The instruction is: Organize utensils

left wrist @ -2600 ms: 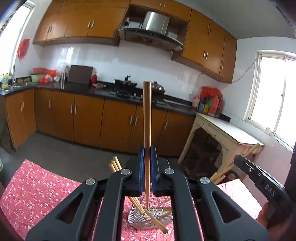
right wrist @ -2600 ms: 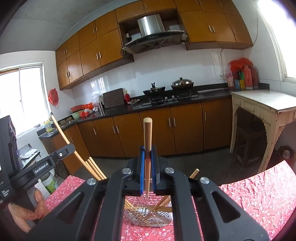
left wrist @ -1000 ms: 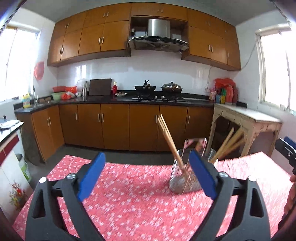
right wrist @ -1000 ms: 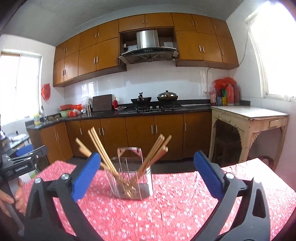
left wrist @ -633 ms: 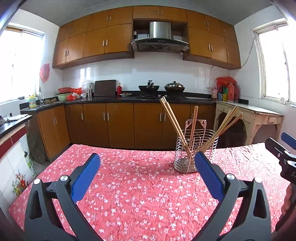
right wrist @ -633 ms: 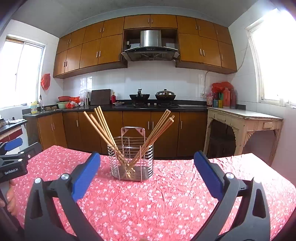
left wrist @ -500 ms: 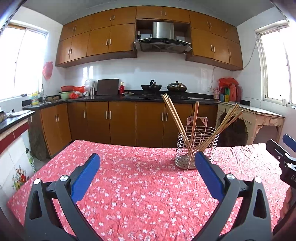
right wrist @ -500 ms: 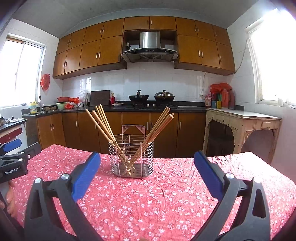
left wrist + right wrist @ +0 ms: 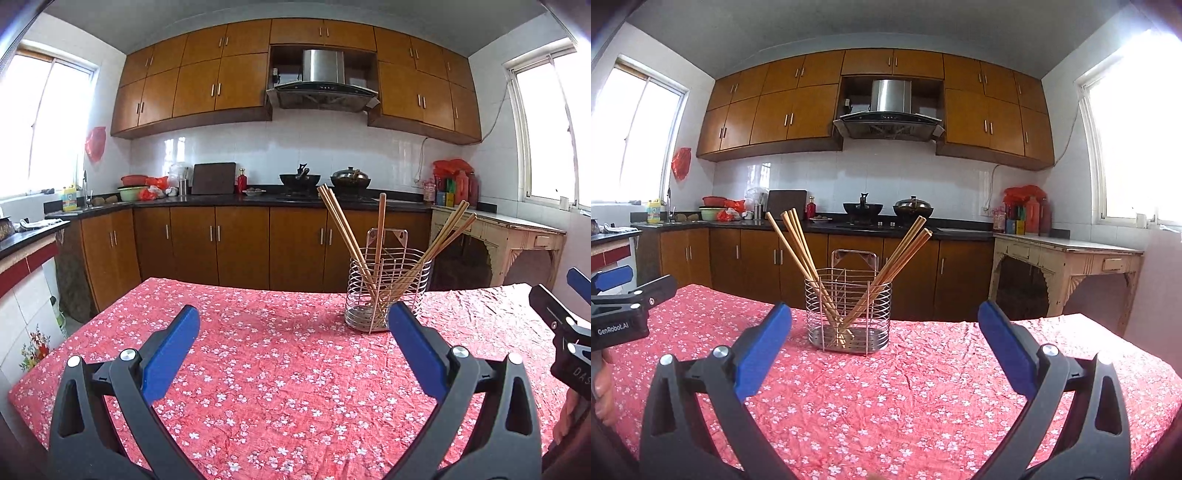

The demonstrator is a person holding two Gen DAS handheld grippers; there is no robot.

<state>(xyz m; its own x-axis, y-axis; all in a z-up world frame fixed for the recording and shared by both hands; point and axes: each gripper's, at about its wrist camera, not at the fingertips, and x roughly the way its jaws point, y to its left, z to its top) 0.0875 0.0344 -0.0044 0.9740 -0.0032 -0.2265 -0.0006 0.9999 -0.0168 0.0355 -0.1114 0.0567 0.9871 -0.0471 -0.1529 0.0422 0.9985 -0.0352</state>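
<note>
While the left claw (image 9: 293, 343) hangs low over the red flowered cloth (image 9: 266, 369) on the surface, its blue pads stand wide apart with nothing between them. Ahead and slightly right, a wire holder (image 9: 388, 291) stands upright on the cloth, with wooden chopsticks (image 9: 347, 240) fanning out of it to both sides and one near upright. At the right edge, part of the right claw (image 9: 565, 321) shows.

From the right wrist, the right claw (image 9: 884, 343) is likewise spread wide and empty. The wire holder (image 9: 849, 310) stands straight ahead, well apart from the pads, and chopsticks (image 9: 798, 251) lean left and right inside it. The left claw (image 9: 620, 295) and some fingers (image 9: 602, 387) show at the left edge.
</note>
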